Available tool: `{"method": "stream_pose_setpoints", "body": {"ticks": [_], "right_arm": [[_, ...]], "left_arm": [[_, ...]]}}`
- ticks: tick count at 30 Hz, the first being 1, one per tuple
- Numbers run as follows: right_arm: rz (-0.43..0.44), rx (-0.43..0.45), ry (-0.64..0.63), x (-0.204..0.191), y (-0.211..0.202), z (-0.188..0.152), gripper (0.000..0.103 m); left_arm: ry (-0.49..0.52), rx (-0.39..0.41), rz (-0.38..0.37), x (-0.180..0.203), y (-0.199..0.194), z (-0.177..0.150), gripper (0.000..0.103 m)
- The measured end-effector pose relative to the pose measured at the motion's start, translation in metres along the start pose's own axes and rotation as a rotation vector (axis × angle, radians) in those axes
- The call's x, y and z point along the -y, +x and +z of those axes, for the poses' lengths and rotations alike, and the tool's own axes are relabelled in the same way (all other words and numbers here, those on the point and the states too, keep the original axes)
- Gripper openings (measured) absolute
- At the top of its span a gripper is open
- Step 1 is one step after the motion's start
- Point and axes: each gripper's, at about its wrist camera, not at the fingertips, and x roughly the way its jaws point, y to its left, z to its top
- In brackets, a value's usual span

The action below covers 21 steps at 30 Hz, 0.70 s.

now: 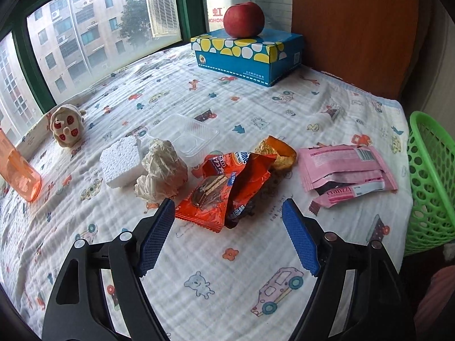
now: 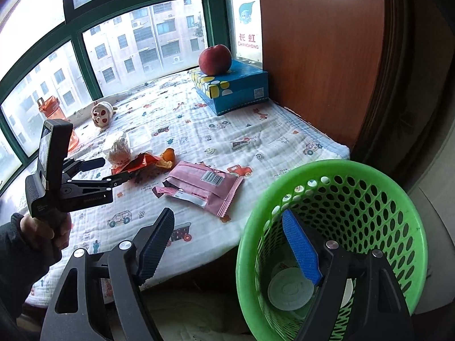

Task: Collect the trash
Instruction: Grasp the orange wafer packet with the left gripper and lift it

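Left wrist view: the orange snack wrapper [image 1: 227, 190] lies on the printed cloth [image 1: 227, 270] just ahead of the left gripper [image 1: 227, 213], jaws wide and empty. Crumpled paper [image 1: 162, 170], a foam block [image 1: 121, 164], a clear tray [image 1: 187, 139], an orange peel [image 1: 280, 153] and pink wrappers [image 1: 347, 170] remain too. Beside the cloth's edge, the green basket [image 2: 398, 207] holds only a white lid [image 2: 290, 289]; the right gripper [image 2: 227, 216] hovers open, empty, near its rim. Collection looks barely begun.

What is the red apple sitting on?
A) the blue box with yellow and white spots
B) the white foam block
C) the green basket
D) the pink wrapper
A: the red apple rests on top of the blue box with yellow and white spots by the window, well away from the trash lying on the cloth.
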Motion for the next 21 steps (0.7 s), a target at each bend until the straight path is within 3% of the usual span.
{"method": "stream_pose_setpoints", "body": {"ticks": [7, 12, 16, 21], "right_arm": [[0.053, -0.084, -0.103, -0.015, 0.033, 0.014, 0.076], [0.077, -0.149, -0.213, -0.028, 0.057, 0.022, 0.076], [0.096, -0.198, -0.291, -0.036, 0.074, 0.027, 0.078], [0.116, -0.248, -0.386, -0.046, 0.096, 0.035, 0.080]], "left_arm": [[0.039, -0.009, 0.025, 0.001, 0.015, 0.001, 0.071], [0.033, -0.017, 0.015, -0.003, 0.022, -0.001, 0.056], [0.023, -0.024, 0.001, -0.007, 0.026, -0.002, 0.033], [0.020, -0.016, -0.002, -0.010, 0.022, -0.004, 0.017]]}}
